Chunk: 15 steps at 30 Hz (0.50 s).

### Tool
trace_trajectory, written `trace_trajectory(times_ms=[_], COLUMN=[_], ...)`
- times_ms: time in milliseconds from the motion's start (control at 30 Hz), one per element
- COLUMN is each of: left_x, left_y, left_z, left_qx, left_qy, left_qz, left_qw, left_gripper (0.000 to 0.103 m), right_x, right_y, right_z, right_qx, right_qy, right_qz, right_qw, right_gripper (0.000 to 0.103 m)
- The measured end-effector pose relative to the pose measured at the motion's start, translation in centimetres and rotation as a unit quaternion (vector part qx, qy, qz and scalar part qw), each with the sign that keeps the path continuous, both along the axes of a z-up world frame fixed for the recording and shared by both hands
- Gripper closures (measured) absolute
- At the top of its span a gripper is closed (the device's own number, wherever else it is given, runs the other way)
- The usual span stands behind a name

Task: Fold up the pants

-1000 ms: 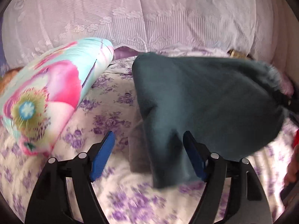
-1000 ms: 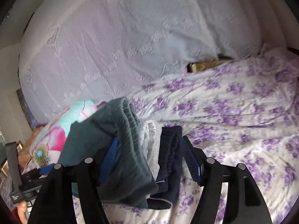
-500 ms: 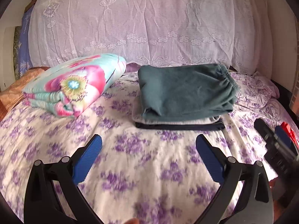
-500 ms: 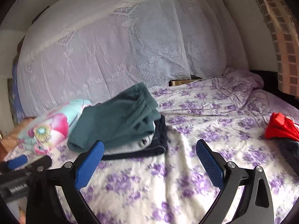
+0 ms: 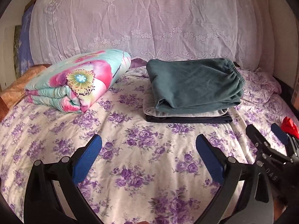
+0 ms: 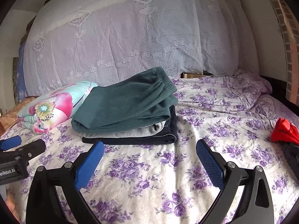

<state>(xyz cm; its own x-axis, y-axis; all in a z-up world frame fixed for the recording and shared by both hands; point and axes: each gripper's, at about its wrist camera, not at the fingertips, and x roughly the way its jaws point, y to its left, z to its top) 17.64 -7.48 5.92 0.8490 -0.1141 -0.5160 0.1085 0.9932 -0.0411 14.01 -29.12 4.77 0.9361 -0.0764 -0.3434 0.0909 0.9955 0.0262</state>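
Observation:
Folded dark green pants lie on top of a stack at the far side of the bed, over a folded grey garment and a dark navy one. The stack also shows in the right wrist view, with the green pants uppermost. My left gripper is open and empty, low over the bedsheet, well short of the stack. My right gripper is open and empty, just in front of the stack. The right gripper shows at the right edge of the left wrist view.
A folded floral quilt lies left of the stack. A lace-covered headboard stands behind. A red cloth lies at the right on the purple-flowered sheet. A brick wall is at the far right.
Both grippers have let go of the green pants, opened wide and drawn back from the stack. The pants now lie flat on top of the pile.

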Motion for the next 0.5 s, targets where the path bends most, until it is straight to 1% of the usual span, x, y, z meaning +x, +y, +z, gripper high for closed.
trace_trajectory(times_ms=[67,200,267,300,433,500], left_x=[-0.2,-1.0,-1.3,-1.4,-1.4,-1.2], left_y=[0.2,-0.6,-1.2,-1.4,-1.6,-1.6], left_z=[0.2,0.6,0.7,0.6,0.4,0.1], left_qx=[-0.005,0.03,0.041,0.041,0.018,0.012], left_qy=[-0.011,-0.035,-0.044,-0.042,-0.029,-0.023], left_qz=[-0.003,0.006,0.001,-0.004,-0.027,-0.028], left_qw=[0.9999,0.9989,0.9982,0.9982,0.9991,0.9993], left_gripper=[0.005,0.005,0.005,0.005,0.005,0.005], right_x=[0.0,0.1,0.2,0.2,0.0,-0.2], right_y=[-0.1,-0.3,-0.5,-0.5,-0.3,-0.1], right_z=[0.0,-0.1,-0.1,-0.1,-0.1,0.0], right_qx=[0.003,0.012,0.015,0.016,0.013,0.009], right_qy=[0.0,0.002,0.003,0.003,-0.002,-0.008], right_qz=[0.001,0.002,0.001,0.001,0.001,0.002], right_qw=[1.0,1.0,1.0,1.0,1.0,1.0], right_gripper=[0.004,0.004,0.004,0.004,0.004,0.004])
